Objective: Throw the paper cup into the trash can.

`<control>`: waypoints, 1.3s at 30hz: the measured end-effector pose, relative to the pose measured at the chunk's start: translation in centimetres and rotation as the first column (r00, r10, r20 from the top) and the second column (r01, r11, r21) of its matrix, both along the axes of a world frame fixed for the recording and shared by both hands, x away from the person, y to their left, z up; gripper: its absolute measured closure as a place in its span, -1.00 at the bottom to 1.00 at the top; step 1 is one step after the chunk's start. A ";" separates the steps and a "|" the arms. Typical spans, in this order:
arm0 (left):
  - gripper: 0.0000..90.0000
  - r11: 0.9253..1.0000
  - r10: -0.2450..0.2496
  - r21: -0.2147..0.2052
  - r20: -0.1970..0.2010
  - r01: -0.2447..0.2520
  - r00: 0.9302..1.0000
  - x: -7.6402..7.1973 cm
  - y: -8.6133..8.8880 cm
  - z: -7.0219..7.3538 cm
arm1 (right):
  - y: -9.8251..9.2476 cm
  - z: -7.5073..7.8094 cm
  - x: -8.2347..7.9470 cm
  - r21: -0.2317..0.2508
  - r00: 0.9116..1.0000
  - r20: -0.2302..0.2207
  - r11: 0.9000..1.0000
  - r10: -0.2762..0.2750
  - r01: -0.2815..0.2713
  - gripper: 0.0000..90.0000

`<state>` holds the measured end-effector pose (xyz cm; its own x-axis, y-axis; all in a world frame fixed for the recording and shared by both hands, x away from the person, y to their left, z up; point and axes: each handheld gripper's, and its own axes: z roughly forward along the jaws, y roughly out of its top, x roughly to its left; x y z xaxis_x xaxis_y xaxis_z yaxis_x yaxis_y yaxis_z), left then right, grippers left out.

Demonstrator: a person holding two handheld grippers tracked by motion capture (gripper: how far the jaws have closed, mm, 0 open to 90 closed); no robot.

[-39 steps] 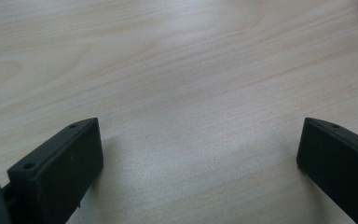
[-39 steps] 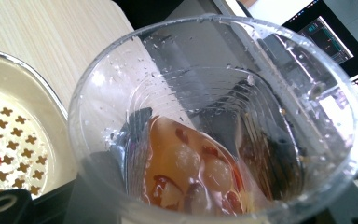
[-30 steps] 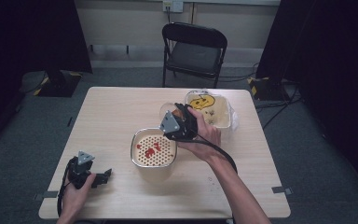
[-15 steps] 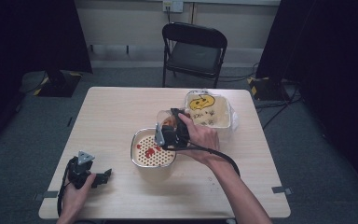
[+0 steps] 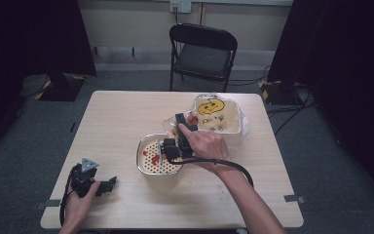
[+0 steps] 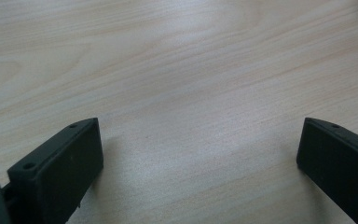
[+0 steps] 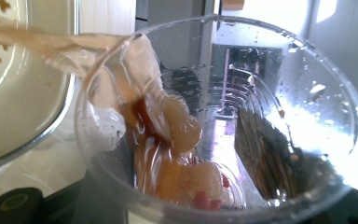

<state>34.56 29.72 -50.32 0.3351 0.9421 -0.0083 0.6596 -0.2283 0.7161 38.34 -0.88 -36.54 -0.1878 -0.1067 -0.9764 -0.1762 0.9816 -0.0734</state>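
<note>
The right gripper point(image 5: 168, 146) clamps a clear cup point(image 7: 214, 126) of pale and red bits, tipped over the perforated strainer bowl point(image 5: 148, 165), while the left gripper point(image 5: 108, 184) rests wide open, empty.

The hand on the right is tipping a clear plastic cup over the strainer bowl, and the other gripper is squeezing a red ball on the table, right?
Not quite. The left gripper squeezes nothing: the left gripper view shows its jaws wide apart over bare wooden table. The rest holds: the right gripper tips the clear plastic cup over the perforated strainer bowl.
</note>
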 end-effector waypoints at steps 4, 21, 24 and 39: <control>-1.00 1.000 0.000 -0.001 0.000 0.000 1.000 0.0 0.0 0.0 | 0.2 -0.3 -0.1 -0.073 0.998 0.055 0.997 0.019 -0.015 0.10; -1.00 1.000 0.001 0.000 0.001 -0.001 1.000 0.0 0.0 0.0 | 0.8 -0.7 -1.0 -0.304 0.973 0.217 0.953 0.083 -0.013 0.11; -1.00 1.000 0.000 0.000 0.000 0.000 1.000 0.0 0.0 0.0 | 0.7 -1.0 -1.0 -0.339 0.971 0.222 0.941 0.092 -0.012 0.11; -1.00 1.000 -0.001 0.001 0.000 0.001 1.000 0.0 0.0 0.0 | 0.7 -0.8 -1.3 -0.416 0.957 0.266 0.909 0.119 0.003 0.12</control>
<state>34.56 29.73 -50.31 0.3363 0.9417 -0.0072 0.6596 -0.2301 0.7155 37.00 -0.13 -37.31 0.1044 -0.5084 -0.8547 -0.1445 0.8426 -0.5188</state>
